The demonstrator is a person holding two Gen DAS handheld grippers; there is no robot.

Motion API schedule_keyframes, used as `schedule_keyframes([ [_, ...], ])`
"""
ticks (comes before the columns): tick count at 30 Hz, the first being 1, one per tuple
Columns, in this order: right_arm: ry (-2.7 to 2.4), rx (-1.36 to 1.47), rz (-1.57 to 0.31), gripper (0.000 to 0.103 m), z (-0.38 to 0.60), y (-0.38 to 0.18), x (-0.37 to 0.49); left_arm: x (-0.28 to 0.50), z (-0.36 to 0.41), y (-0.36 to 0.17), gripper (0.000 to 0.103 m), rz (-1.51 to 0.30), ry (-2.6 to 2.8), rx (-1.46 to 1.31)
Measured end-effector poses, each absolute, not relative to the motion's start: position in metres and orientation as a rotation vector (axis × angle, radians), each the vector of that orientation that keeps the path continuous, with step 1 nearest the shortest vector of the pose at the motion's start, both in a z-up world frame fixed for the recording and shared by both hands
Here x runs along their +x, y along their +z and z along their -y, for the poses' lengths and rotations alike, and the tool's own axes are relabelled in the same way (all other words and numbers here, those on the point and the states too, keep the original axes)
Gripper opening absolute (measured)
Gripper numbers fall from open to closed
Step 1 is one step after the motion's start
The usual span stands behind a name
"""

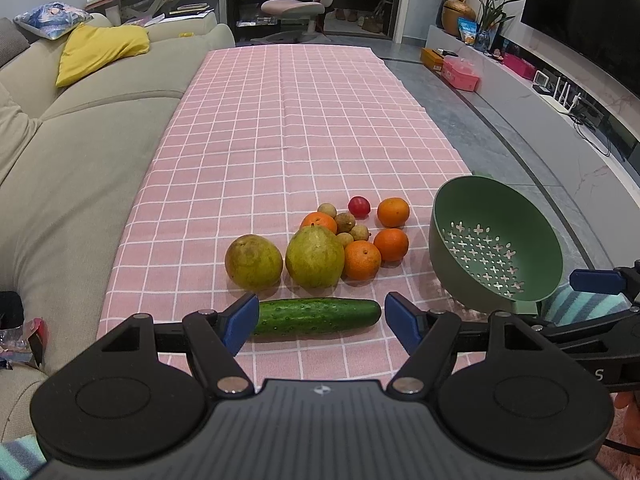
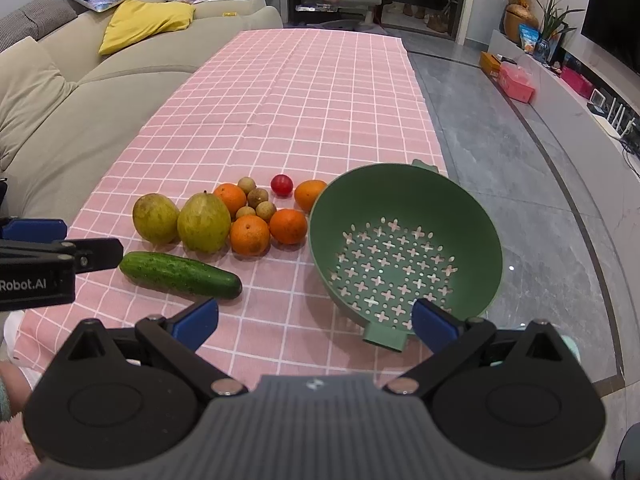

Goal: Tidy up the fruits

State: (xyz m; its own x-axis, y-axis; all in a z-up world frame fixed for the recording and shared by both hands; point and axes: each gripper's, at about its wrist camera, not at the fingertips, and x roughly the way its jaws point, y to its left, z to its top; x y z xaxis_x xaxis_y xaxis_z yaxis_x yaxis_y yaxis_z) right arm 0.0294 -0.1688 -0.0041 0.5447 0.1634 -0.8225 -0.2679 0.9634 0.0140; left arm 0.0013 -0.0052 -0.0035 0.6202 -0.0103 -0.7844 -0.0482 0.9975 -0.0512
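A green cucumber point(image 1: 316, 316) lies on the pink checked cloth point(image 1: 280, 128), just beyond my open, empty left gripper point(image 1: 322, 318). Behind it sit two yellow-green pears point(image 1: 253, 262) point(image 1: 315, 258), several oranges point(image 1: 362, 260), small brown longans point(image 1: 345, 222) and a red tomato point(image 1: 359, 206). A green perforated colander bowl point(image 1: 496, 240) stands at the right, empty. My right gripper point(image 2: 316, 320) is open and empty in front of the bowl point(image 2: 404, 240), with the cucumber point(image 2: 180, 274), pears point(image 2: 204, 222) and oranges point(image 2: 249, 235) to its left.
A beige sofa point(image 1: 80, 128) with a yellow cushion point(image 1: 100, 48) runs along the table's left side. The cloth's right edge point(image 2: 432, 128) borders bare grey tabletop. A TV console with boxes point(image 1: 460, 74) stands far right. The far cloth holds nothing.
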Motion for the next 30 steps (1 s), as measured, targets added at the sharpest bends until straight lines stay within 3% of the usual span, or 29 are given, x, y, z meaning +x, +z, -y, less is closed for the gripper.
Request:
schedule_keyframes([
  [8,0.318,-0.064,-0.953,0.099,0.17,-0.007,0.035,0.004,-0.005,0.0,0.084,-0.884,0.006,-0.134],
  [17,0.417,-0.077,-0.808,0.099,0.159,-0.007,0.048,0.016,-0.023,-0.003,0.082,-0.889,0.064,-0.211],
  [23,0.498,-0.144,-0.777,0.091,0.126,-0.015,0.066,0.027,-0.033,-0.018,0.075,-0.87,0.115,-0.175],
  [27,0.549,-0.159,-0.785,0.075,0.108,-0.026,0.082,0.038,-0.038,-0.027,0.075,-0.841,0.161,-0.07],
  [30,0.573,-0.144,-0.825,0.074,0.097,-0.039,0.095,0.047,-0.042,-0.037,0.073,-0.848,0.164,-0.034],
])
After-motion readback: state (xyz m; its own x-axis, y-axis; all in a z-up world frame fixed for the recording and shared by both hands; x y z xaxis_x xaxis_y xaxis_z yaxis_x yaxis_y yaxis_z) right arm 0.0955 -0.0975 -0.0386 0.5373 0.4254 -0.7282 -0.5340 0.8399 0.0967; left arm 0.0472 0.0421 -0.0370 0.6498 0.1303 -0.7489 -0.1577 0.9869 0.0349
